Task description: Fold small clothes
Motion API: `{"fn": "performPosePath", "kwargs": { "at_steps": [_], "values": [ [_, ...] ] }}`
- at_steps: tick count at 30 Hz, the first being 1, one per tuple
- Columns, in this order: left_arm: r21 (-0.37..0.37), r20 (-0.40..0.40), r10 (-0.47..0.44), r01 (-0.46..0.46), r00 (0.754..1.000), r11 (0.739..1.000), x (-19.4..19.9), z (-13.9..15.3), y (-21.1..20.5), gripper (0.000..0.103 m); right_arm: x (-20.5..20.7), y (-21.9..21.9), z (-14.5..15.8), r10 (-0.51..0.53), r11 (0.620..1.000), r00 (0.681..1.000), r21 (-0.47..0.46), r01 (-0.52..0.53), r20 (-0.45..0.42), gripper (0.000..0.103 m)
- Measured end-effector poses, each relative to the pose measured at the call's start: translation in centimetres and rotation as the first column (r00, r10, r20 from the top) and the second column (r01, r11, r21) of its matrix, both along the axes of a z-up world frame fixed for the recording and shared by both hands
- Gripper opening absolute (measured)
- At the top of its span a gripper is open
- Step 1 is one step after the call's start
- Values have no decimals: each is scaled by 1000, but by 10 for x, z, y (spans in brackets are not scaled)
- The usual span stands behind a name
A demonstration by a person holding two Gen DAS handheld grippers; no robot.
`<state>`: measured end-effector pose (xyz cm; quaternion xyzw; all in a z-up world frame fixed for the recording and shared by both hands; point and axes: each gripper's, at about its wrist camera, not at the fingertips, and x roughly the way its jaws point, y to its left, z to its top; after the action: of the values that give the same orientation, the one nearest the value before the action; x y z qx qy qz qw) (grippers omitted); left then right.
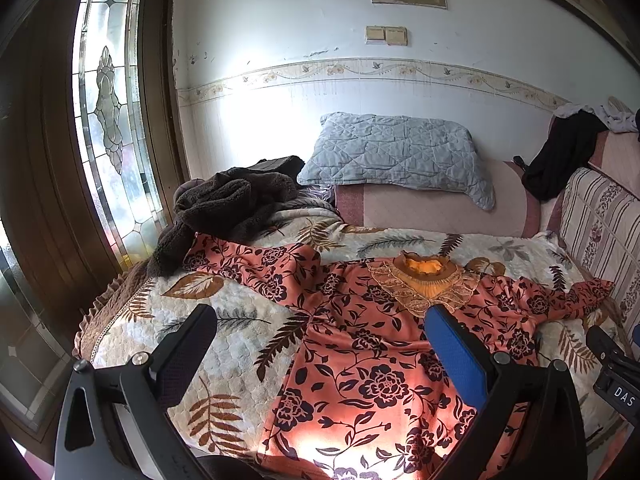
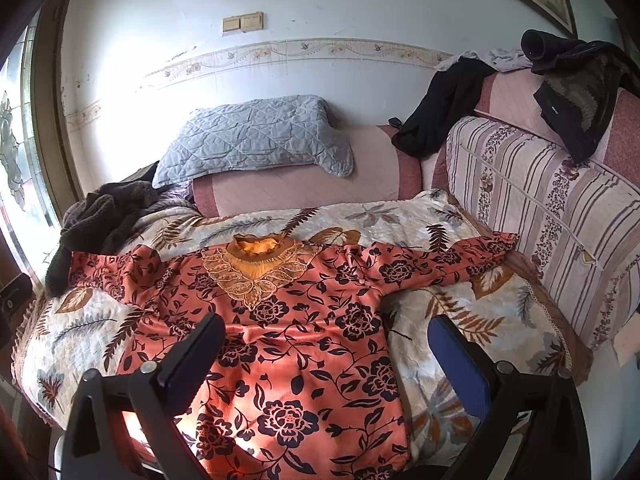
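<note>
A coral floral blouse [image 2: 288, 336] lay flat, sleeves spread, on the leaf-print quilt [image 1: 224, 340] covering a sofa seat, its hem cut off by the lower edge of both views. The left gripper [image 1: 320, 332] and right gripper [image 2: 326, 340] hovered above it, jaws wide apart and holding nothing. Only the right wrist view showed the dark jacket [image 2: 576, 92] on the backrest; the left showed the glass door [image 1: 108, 112] in full.
</note>
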<state>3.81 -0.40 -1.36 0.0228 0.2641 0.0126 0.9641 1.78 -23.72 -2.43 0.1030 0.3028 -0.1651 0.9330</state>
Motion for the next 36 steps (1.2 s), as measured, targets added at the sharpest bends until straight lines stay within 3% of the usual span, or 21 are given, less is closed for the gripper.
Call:
{"fn": "performPosePath", "kwargs": {
  "at_steps": [30, 36],
  "values": [
    [37, -74, -29, 32, 997, 999, 65, -32, -33, 103, 63, -24, -33, -2, 1000, 998, 19, 4, -70, 102],
    [40, -126, -63, 69, 990, 997, 92, -55, -51, 103, 78, -61, -54, -19, 996, 996, 91, 27, -87, 102]
  ]
}}
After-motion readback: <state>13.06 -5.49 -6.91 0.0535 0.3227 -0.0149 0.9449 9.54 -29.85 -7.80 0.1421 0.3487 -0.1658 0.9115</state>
